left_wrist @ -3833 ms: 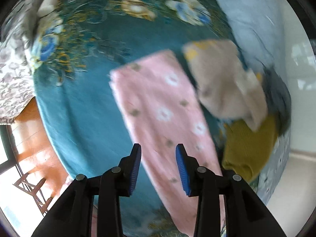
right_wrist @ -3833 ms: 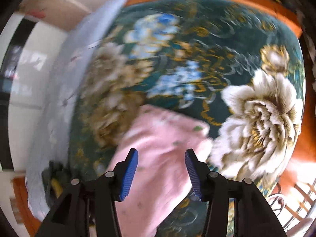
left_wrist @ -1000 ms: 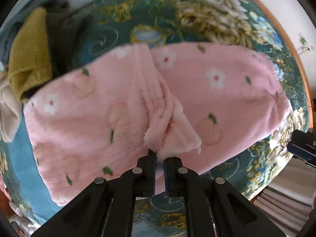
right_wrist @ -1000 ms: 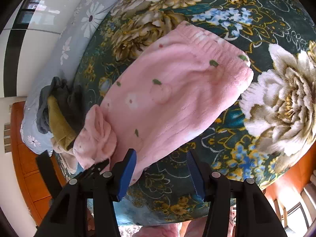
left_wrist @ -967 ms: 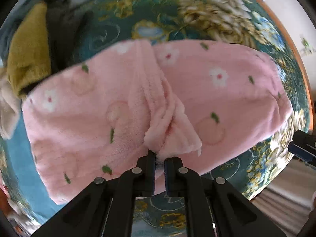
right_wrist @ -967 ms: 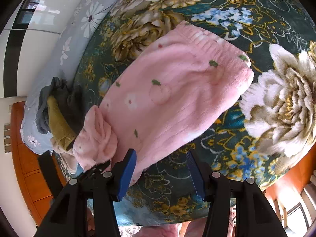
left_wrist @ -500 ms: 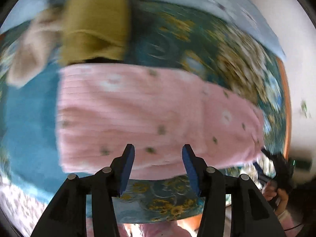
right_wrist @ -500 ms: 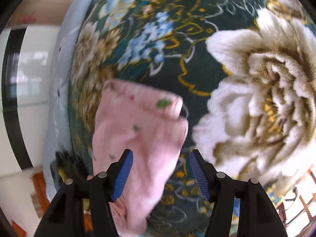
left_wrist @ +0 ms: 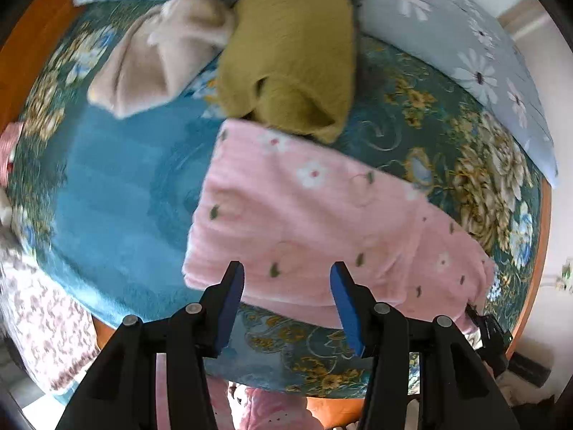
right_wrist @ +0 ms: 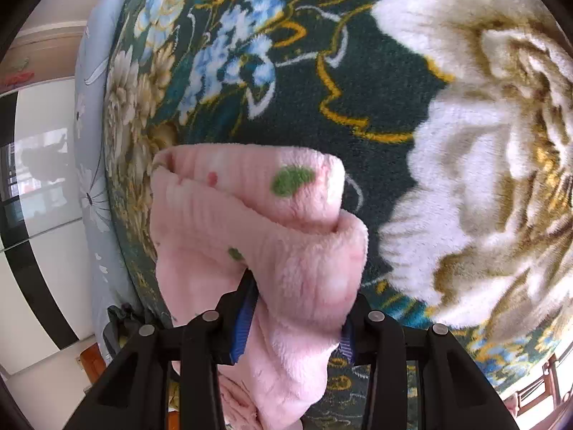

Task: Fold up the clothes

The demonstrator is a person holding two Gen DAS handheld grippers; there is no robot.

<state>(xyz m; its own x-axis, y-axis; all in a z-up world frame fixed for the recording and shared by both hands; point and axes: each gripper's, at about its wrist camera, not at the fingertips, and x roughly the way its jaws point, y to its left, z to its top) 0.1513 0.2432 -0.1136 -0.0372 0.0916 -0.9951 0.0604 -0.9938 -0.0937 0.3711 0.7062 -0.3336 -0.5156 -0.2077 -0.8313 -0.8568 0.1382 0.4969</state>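
Note:
A pink fleece garment (left_wrist: 322, 222) with small flowers and green leaves lies folded in a long strip across the teal floral bedspread (left_wrist: 118, 193). My left gripper (left_wrist: 286, 304) is open and empty, hovering just over the garment's near edge. My right gripper (right_wrist: 292, 317) has its jaws around the thick end of the pink garment (right_wrist: 272, 222), with fleece bunched between the pads and draped over them. The right gripper also shows in the left wrist view (left_wrist: 489, 333) at the garment's far right end.
A mustard garment (left_wrist: 290, 53) and a beige one (left_wrist: 157, 61) lie in a pile just beyond the pink strip, with grey cloth behind. A pale blue daisy-print pillow (left_wrist: 465, 46) runs along the back. Patterned fabric (left_wrist: 43, 322) hangs at the bed's left edge.
My left gripper let go of the pink bunch it pinched, opened and pulled back. My right gripper moved in from open and now has the garment's end between its jaws.

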